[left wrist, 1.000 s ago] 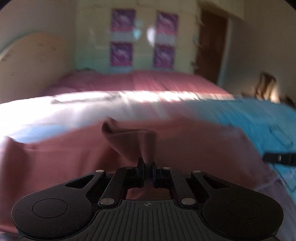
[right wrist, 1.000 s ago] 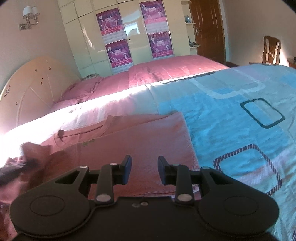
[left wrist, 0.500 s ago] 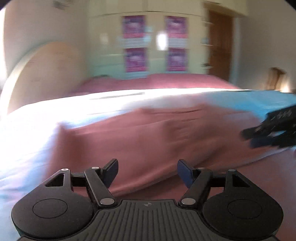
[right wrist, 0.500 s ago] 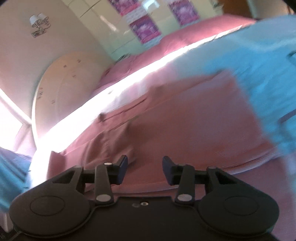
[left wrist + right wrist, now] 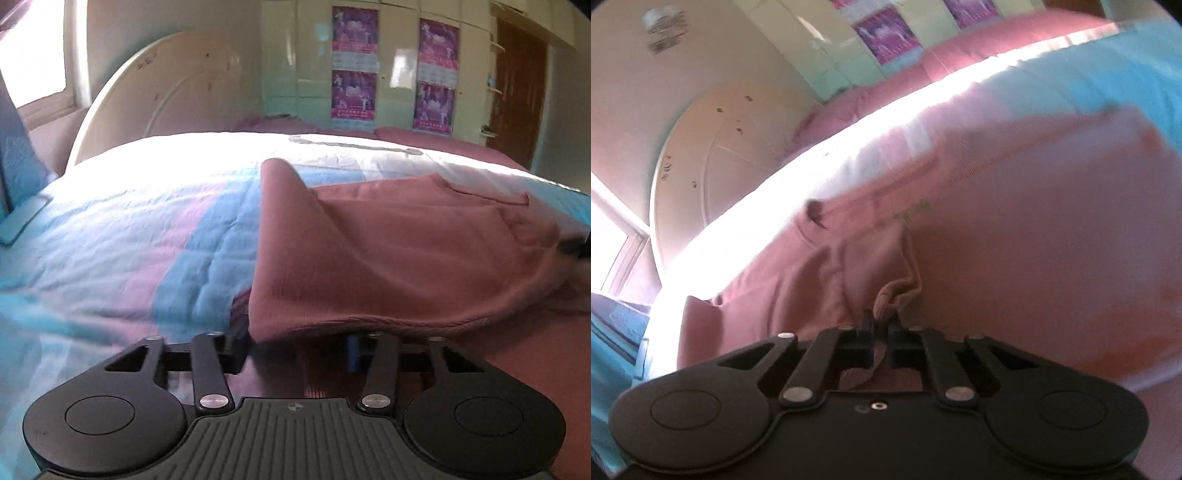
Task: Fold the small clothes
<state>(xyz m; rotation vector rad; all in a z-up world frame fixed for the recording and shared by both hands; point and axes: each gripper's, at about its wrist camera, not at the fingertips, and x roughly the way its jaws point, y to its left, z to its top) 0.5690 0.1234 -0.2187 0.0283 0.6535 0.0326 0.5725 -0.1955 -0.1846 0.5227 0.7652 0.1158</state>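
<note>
A pink shirt (image 5: pixel 406 251) lies on the bed with its left side folded over, and the fold's lower edge hangs over the tips of my left gripper (image 5: pixel 295 347). Its jaws stand apart and are closing, with the shirt's edge between them; the pads do not press on it. In the right wrist view the same pink shirt (image 5: pixel 1034 240) fills the middle of the picture. My right gripper (image 5: pixel 881 326) is shut on a small bunch of its fabric. A dark part (image 5: pixel 576 247) of the right gripper shows at the right edge of the left wrist view.
The bedspread (image 5: pixel 129 240) is blue, pink and white, and bright sun falls across its far side. A cream headboard (image 5: pixel 166 92) stands at the back left, next to a window (image 5: pixel 37 55). A wardrobe with purple posters (image 5: pixel 391 74) and a brown door (image 5: pixel 517 85) are beyond.
My left gripper let go of the raised fold of the shirt, opened and moved left to the shirt's folded edge. My right gripper moved in over the shirt and shut on a bunch of it.
</note>
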